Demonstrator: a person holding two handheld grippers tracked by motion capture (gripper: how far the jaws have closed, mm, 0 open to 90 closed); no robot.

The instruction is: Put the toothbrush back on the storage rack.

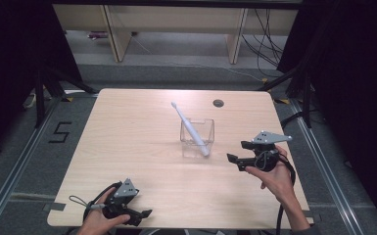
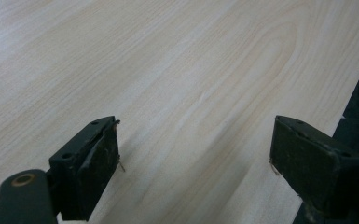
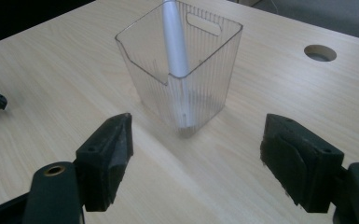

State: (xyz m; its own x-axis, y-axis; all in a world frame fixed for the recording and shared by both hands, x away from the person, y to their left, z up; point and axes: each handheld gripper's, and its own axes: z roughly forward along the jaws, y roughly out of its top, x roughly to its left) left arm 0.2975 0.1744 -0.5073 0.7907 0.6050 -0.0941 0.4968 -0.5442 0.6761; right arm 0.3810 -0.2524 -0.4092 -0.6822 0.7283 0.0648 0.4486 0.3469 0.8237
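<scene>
Clear plastic bin point(image 1: 197, 137) mid-table already holds the white toothbrush point(image 1: 190, 128), leaning far-left. Right gripper point(image 1: 237, 162), jaws wide and empty, sits just right of it; left gripper point(image 2: 196, 158), agape, idles near-left. Placement looks done.

Table point(image 1: 127, 147): container point(image 1: 197, 138) at centre; toothbrush point(image 1: 190, 128) standing in it, leaning far-left. Right gripper point(image 1: 236, 161) right of container; left gripper point(image 1: 144, 215) at near edge, left.

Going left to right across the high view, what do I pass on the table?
Left tool at the near edge → clear cup with the toothbrush leaning in it → right tool, open and facing the cup.
</scene>
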